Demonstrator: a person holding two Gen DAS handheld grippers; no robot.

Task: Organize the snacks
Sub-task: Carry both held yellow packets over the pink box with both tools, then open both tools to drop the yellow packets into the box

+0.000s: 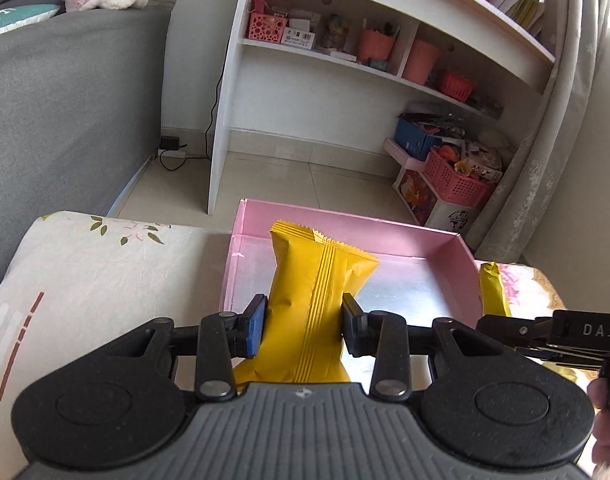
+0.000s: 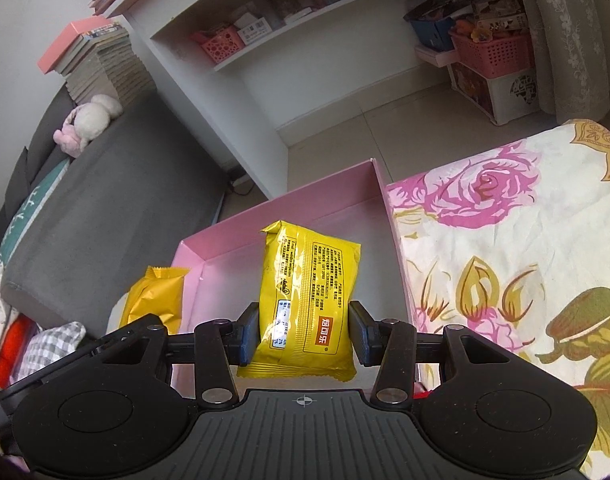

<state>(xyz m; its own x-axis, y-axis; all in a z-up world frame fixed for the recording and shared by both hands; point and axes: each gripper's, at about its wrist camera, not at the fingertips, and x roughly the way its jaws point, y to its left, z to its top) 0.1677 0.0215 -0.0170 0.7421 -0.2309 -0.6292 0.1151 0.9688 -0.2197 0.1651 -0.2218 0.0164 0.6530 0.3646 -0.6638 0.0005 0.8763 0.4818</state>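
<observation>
A pink open box (image 1: 345, 222) with a silvery floor lies on the bed ahead of both grippers; it also shows in the right wrist view (image 2: 289, 204). My left gripper (image 1: 303, 326) is shut on a yellow snack packet (image 1: 317, 280), seam side up, held over the box's near left part. My right gripper (image 2: 303, 330) is shut on a second yellow snack packet (image 2: 311, 288), printed side up, held over the box. In the left wrist view the right gripper's packet (image 1: 493, 288) shows at the box's right edge. In the right wrist view the left gripper's packet (image 2: 155, 300) shows left of the box.
A floral bedsheet (image 2: 505, 240) spreads right of the box, a pale floral pillow (image 1: 97, 272) left of it. A grey sofa (image 1: 65, 120) stands at the left. A white shelf unit (image 1: 325, 60) and pink baskets (image 1: 457, 180) stand beyond on the tiled floor.
</observation>
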